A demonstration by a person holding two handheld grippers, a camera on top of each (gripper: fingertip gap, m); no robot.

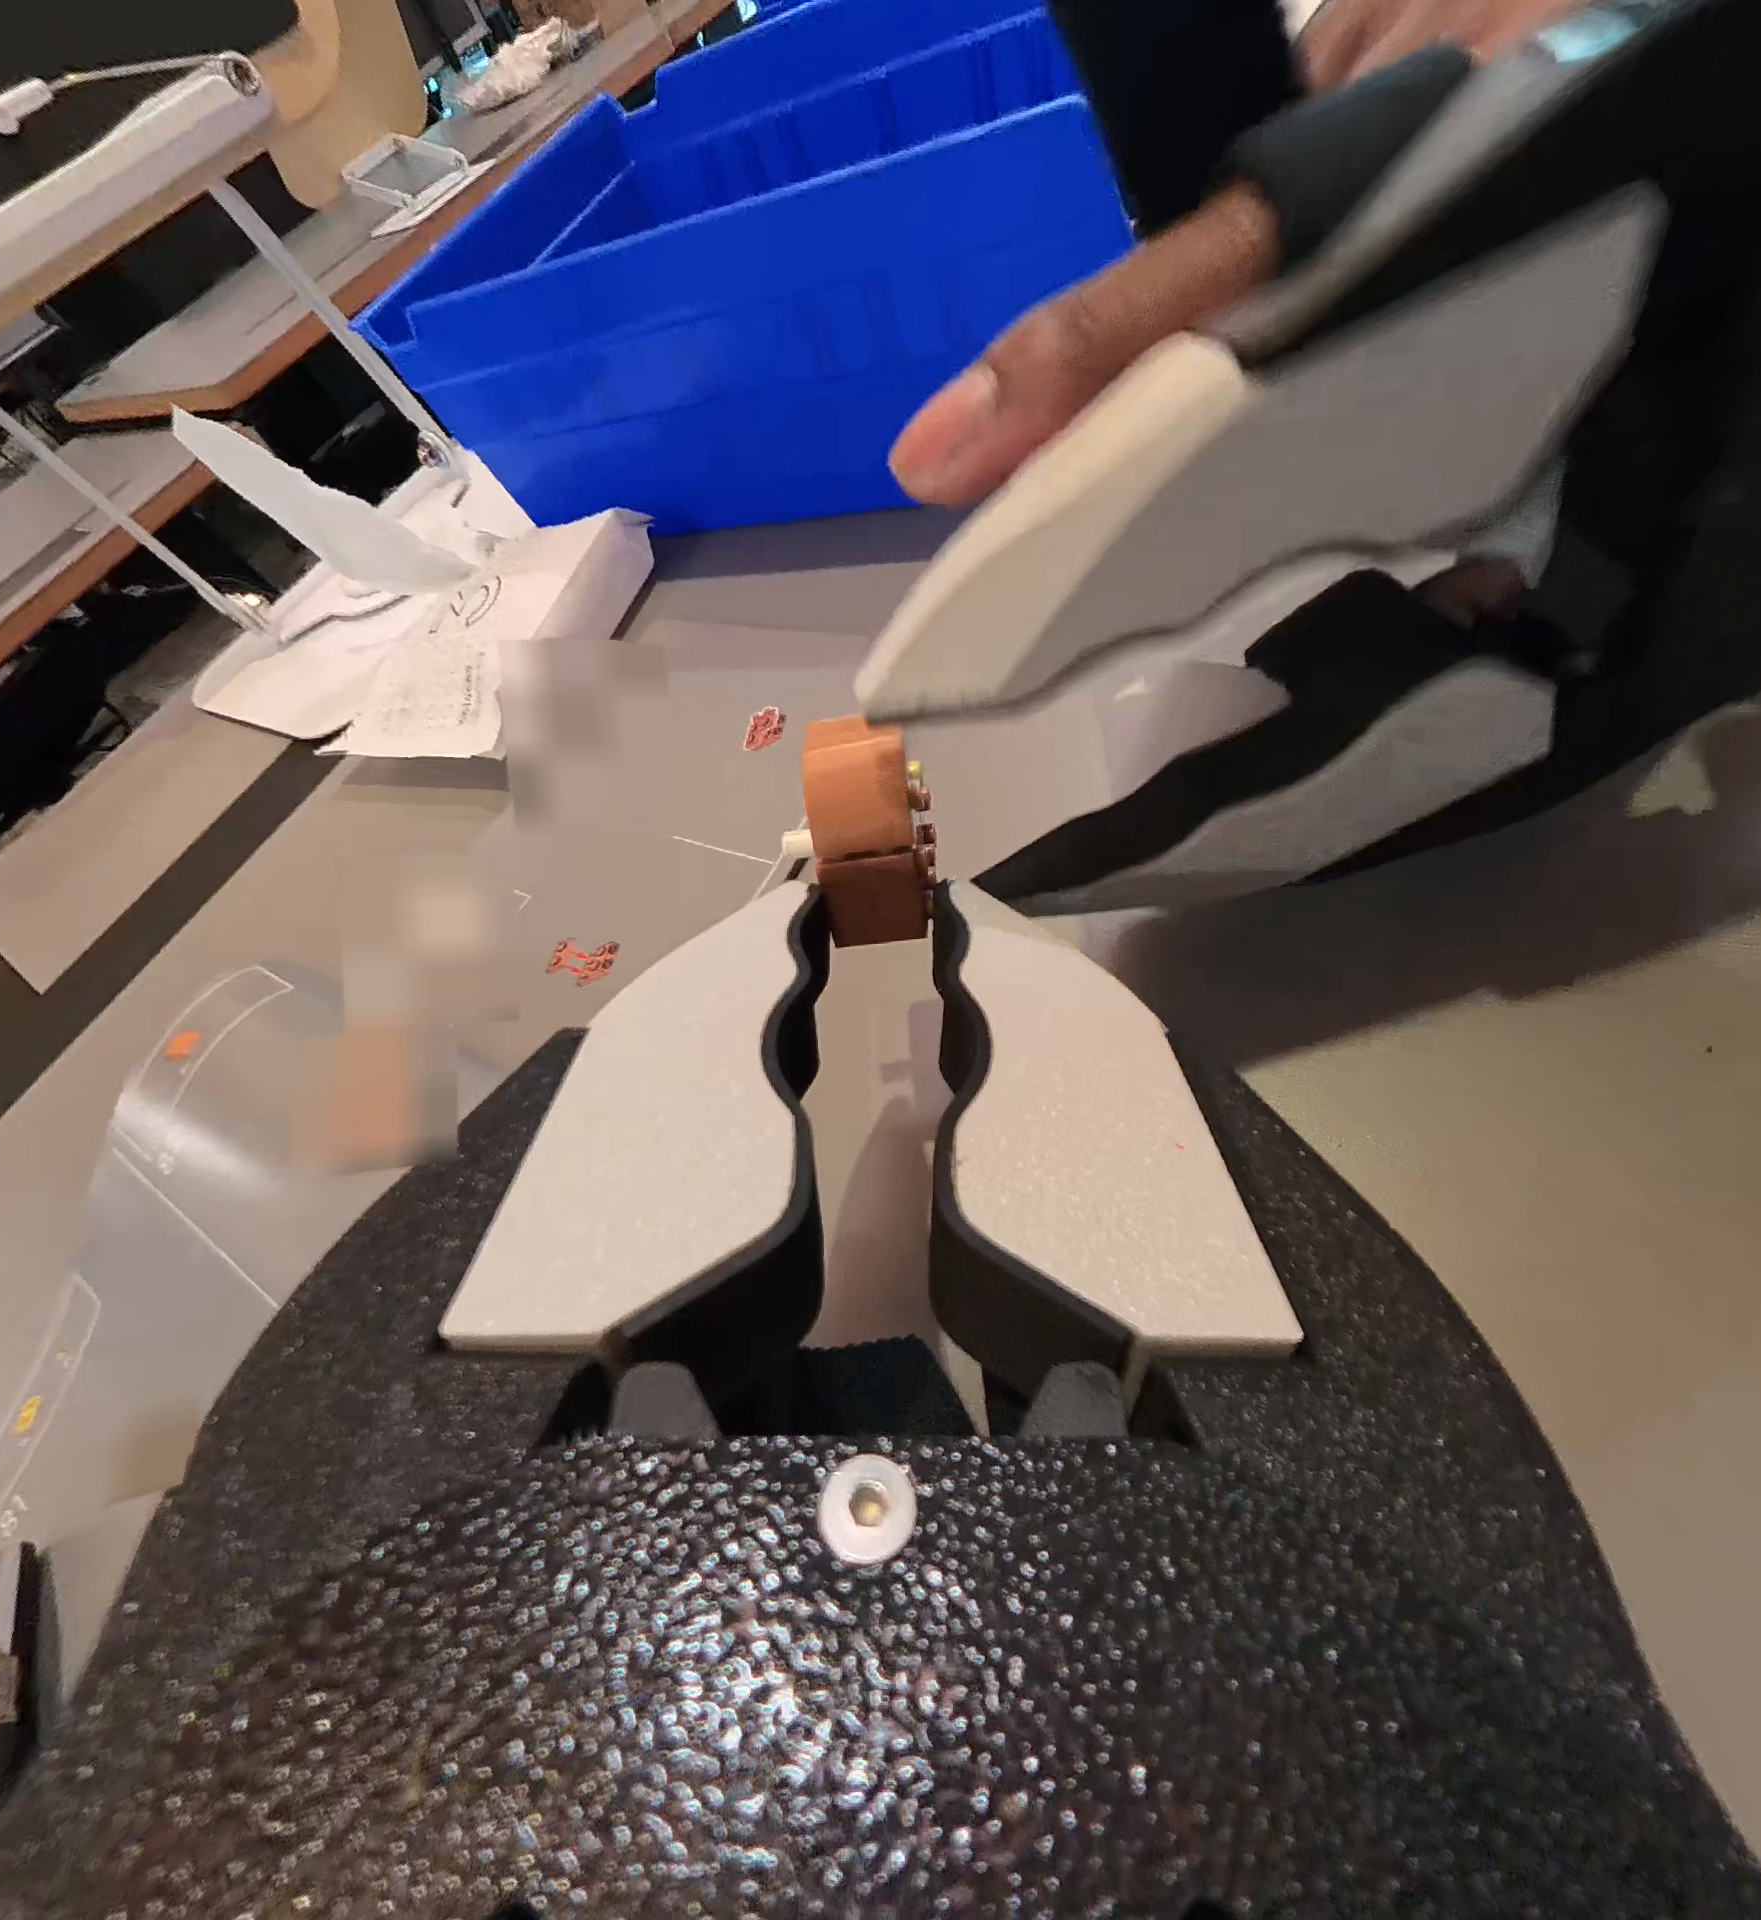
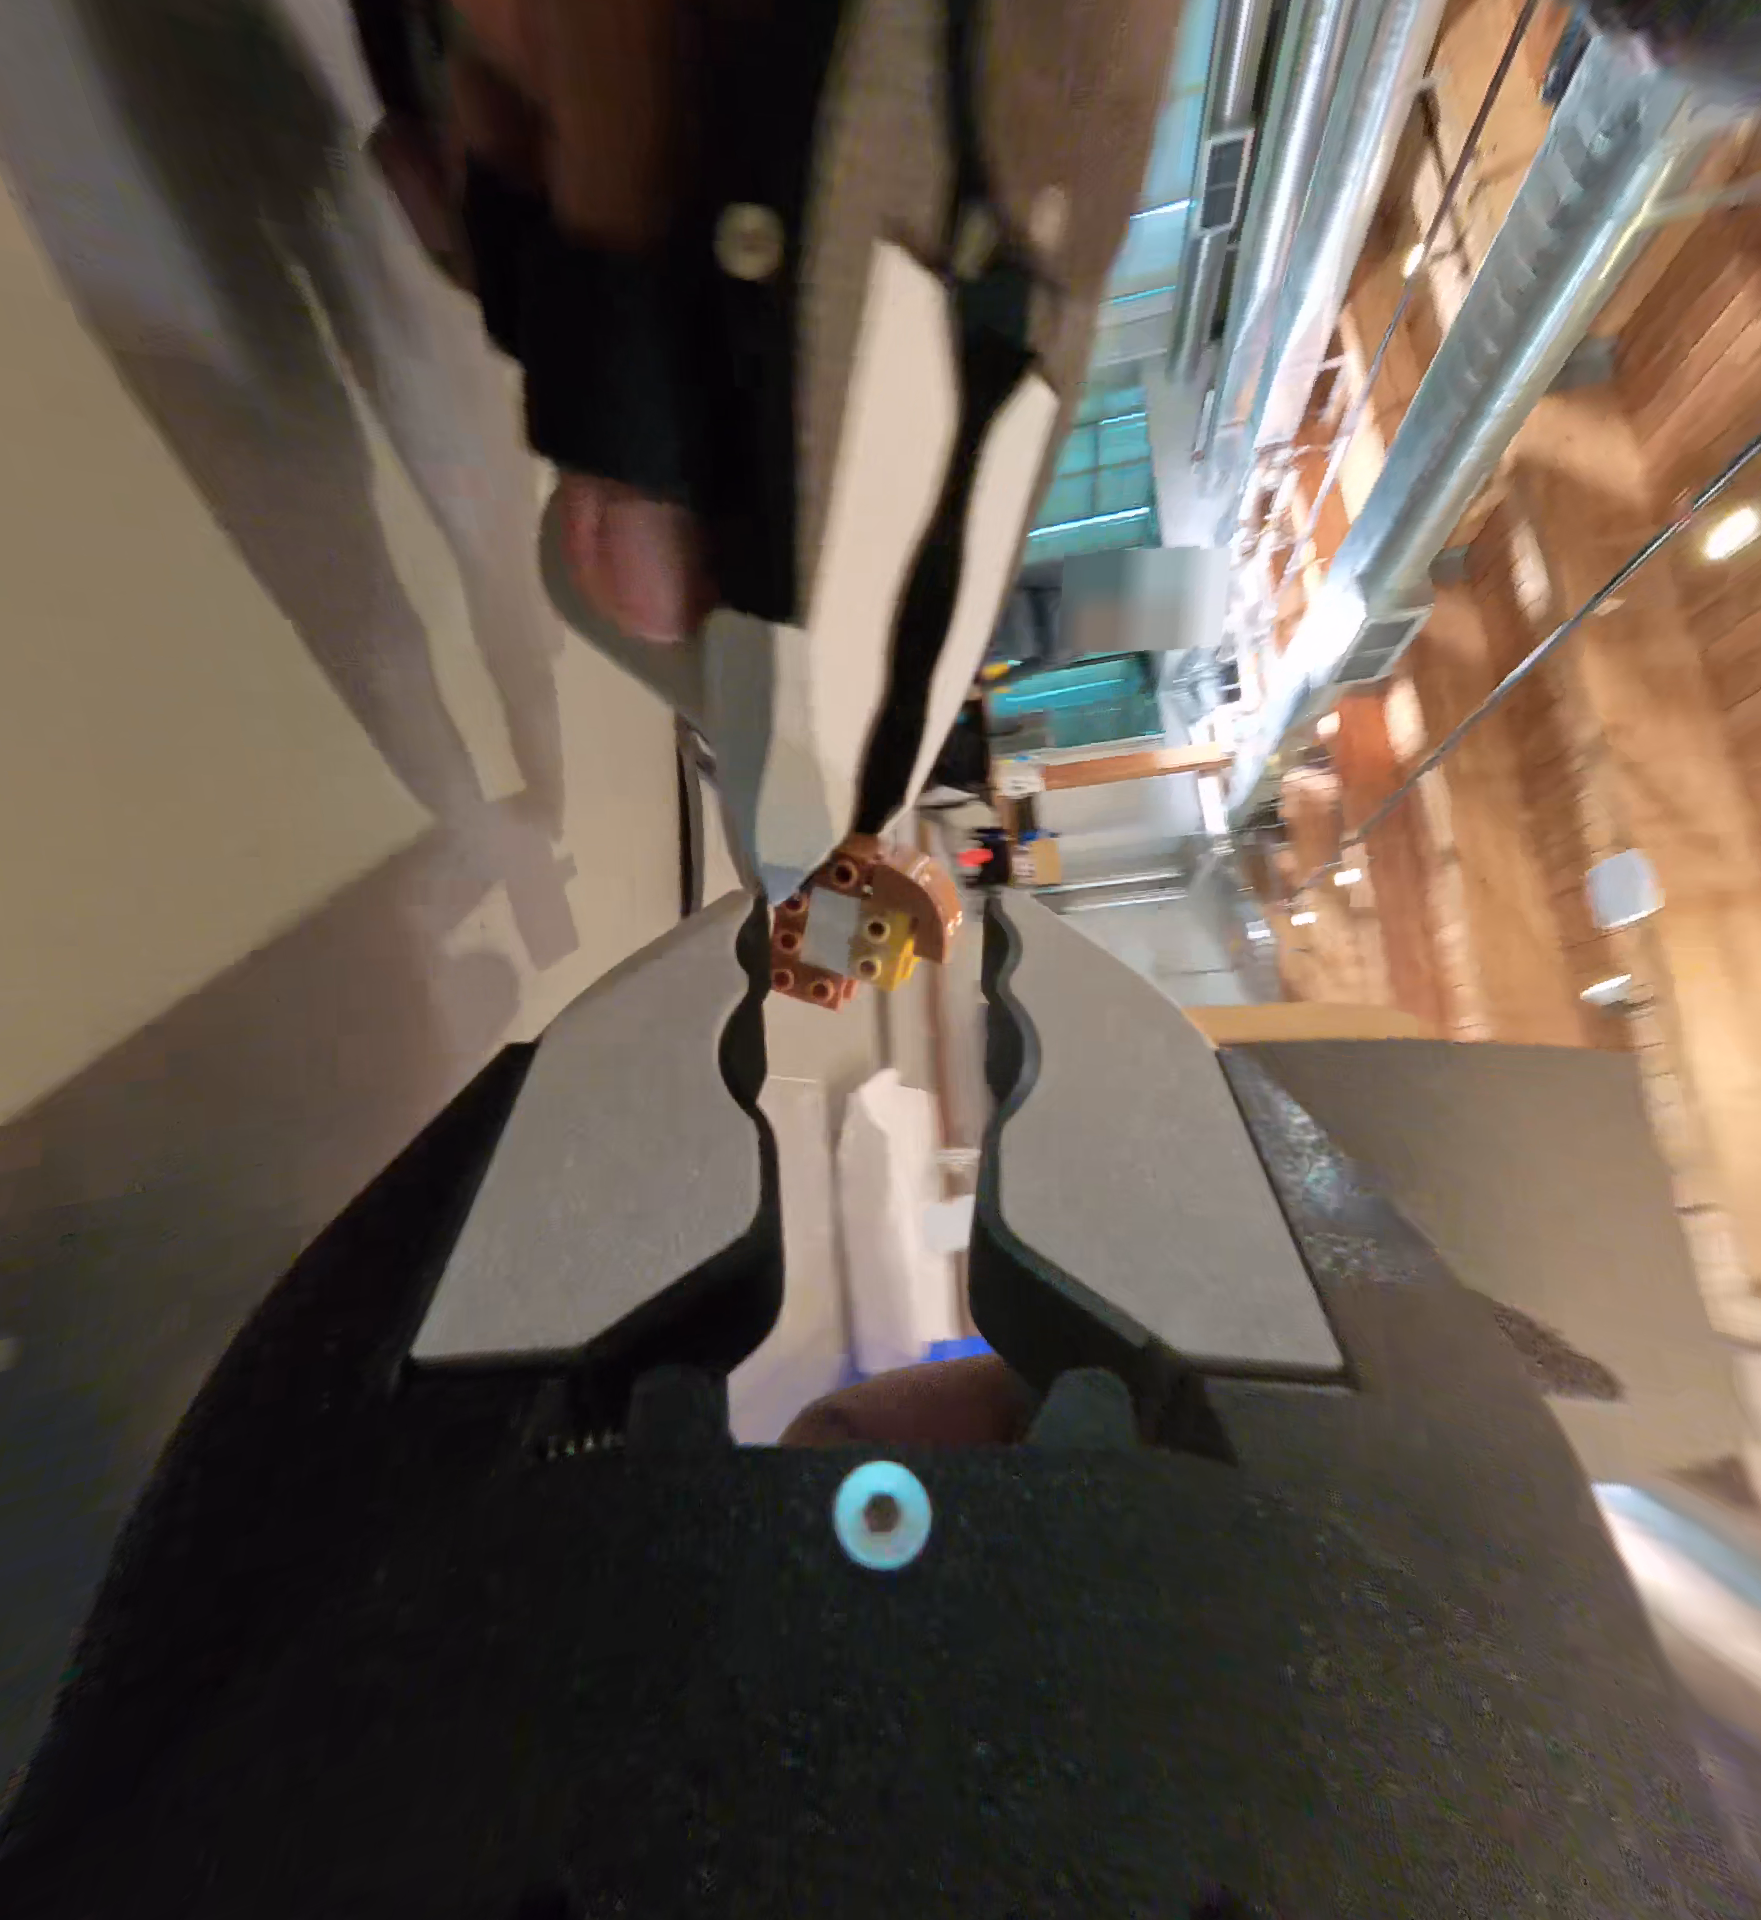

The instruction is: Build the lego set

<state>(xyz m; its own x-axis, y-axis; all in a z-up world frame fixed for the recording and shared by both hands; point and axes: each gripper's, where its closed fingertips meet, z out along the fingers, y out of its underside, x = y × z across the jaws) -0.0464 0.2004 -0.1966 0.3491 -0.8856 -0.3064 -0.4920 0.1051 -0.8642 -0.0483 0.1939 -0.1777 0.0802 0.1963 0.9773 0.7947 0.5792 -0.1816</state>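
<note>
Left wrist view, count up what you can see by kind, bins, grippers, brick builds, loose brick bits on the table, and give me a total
Blue bins: 2
Grippers: 2, the left gripper clamped on the brown brick assembly, the right gripper open beside it
Brown brick assembly: 1
Small reddish brick pieces on the grey table: 2, one far, one near
White paper pile: 1
Total: 8

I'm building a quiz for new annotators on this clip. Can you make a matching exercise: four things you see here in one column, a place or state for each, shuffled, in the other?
1. left gripper
2. right gripper
3. blue bins
4. white papers

A. crumpled on the table, far left
B. jaws apart
C. stacked behind the table
D. clamped on a brown brick model

Pairs: 1-D, 2-B, 3-C, 4-A
</note>
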